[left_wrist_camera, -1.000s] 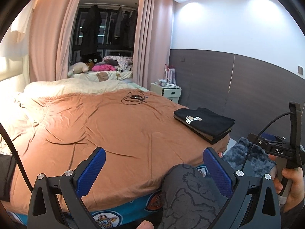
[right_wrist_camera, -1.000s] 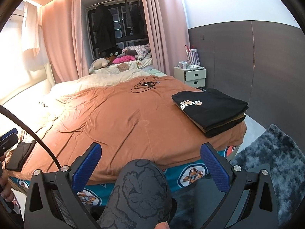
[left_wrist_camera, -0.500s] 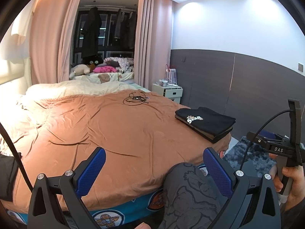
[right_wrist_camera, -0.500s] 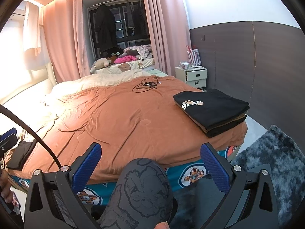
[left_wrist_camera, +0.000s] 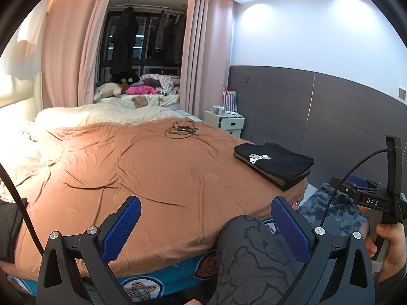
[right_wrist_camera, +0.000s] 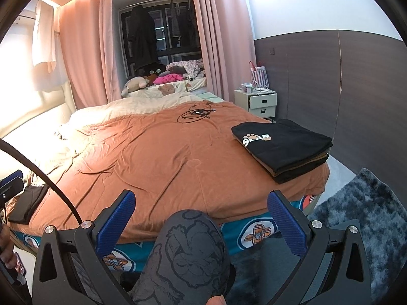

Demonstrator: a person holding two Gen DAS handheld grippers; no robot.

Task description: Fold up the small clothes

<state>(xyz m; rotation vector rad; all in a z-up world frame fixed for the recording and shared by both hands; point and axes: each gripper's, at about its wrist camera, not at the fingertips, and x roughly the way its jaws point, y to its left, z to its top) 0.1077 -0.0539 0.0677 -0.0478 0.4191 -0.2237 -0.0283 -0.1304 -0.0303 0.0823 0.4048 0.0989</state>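
**Both grippers empty above the bed, folded stack at the corner**

I hold my left gripper (left_wrist_camera: pixel 204 225) and my right gripper (right_wrist_camera: pixel 199 218) level at the foot of the bed, both spread wide with nothing between their blue pads. They point forward over the orange bedspread (right_wrist_camera: pixel 162 157), which lies fairly flat across the middle, probably kept bare as my folding surface.

In the right wrist view, a neat stack of folded clothes (right_wrist_camera: pixel 282 145) sits at about two o'clock, near the bed's right corner. The top piece is black with a pale printed logo; a brown layer shows beneath it. I judge it is parked there to stay out of the working area.

At about nine o'clock, at the bed's left edge, lies a dark garment (right_wrist_camera: pixel 26 203), flat and partly hidden; this may be the next piece to fold. I cannot tell what kind it is.

A tangle of black cable (right_wrist_camera: pixel 195 113) rests far up the bed at twelve o'clock, well apart from everything. My patterned trouser knee (right_wrist_camera: pixel 188 251) fills the space between the pads, below them.
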